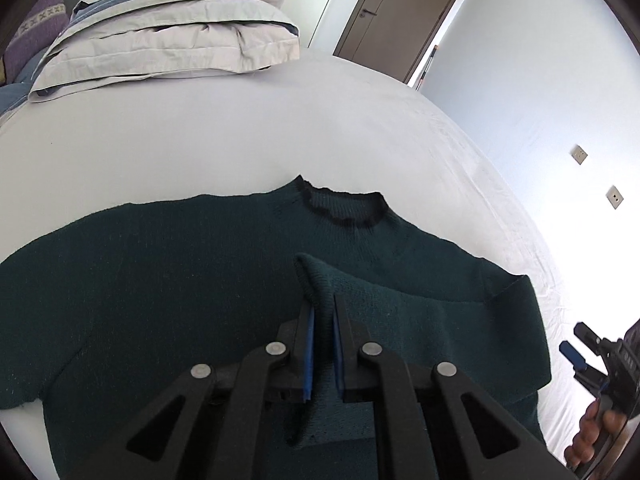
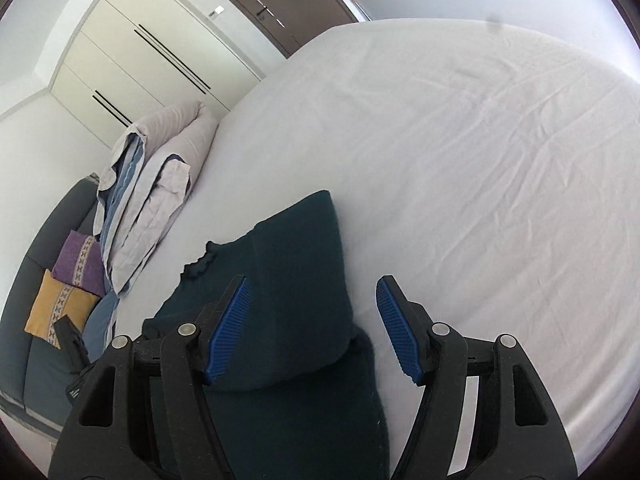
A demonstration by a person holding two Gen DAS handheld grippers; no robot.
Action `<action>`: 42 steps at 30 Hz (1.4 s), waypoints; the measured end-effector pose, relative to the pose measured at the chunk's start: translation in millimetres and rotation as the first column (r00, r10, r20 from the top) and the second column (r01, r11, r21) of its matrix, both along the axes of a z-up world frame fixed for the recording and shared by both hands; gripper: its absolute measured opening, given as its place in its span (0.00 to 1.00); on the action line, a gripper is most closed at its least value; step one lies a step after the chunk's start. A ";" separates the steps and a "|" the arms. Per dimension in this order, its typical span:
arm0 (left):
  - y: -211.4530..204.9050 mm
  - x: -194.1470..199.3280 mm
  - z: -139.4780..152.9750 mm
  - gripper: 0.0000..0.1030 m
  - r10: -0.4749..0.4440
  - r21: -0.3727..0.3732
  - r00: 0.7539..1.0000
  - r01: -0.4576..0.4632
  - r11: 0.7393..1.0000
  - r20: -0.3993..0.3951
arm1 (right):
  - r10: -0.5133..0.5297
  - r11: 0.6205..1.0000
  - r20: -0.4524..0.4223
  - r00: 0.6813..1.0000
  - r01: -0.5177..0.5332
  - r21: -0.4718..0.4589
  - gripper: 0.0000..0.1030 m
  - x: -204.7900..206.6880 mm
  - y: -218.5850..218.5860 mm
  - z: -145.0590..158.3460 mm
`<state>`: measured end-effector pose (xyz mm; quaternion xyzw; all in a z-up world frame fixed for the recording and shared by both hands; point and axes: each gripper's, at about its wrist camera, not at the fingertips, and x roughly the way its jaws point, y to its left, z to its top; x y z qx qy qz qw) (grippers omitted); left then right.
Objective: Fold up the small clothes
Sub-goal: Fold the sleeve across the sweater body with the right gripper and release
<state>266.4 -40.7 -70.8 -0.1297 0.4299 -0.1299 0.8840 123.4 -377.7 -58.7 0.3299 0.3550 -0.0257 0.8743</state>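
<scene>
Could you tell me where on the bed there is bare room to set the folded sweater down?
The white sheet lies bare right of the green sweater, out to the bed's far edge, and between its collar and the stacked duvet. It is crowded along the duvet and cushions.

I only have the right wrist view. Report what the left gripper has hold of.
Observer: The left gripper is shut on the sleeve cuff, with that sleeve folded across the chest of the sweater.
Operator: Now give me the other sleeve.
Observer: The other sleeve lies spread flat on the bed sheet, out to the side, with neither gripper on it.
</scene>
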 end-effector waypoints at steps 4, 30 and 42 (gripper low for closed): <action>6.6 4.5 -3.2 0.09 0.030 -0.008 0.999 -0.030 1.000 0.039 | 0.024 0.999 -0.049 0.999 -0.025 -0.033 0.53 39.0 -6.6 -7.5; 31.9 0.8 -41.2 0.10 0.116 -0.053 0.993 -0.115 0.992 0.004 | -0.035 0.981 -0.183 0.982 0.000 -0.192 0.00 106.8 -16.0 -45.6; 33.2 -0.8 -44.2 0.12 0.107 -0.059 0.994 -0.107 0.993 0.012 | 0.186 0.945 -0.242 0.952 -0.241 -0.222 0.50 43.9 54.6 -30.3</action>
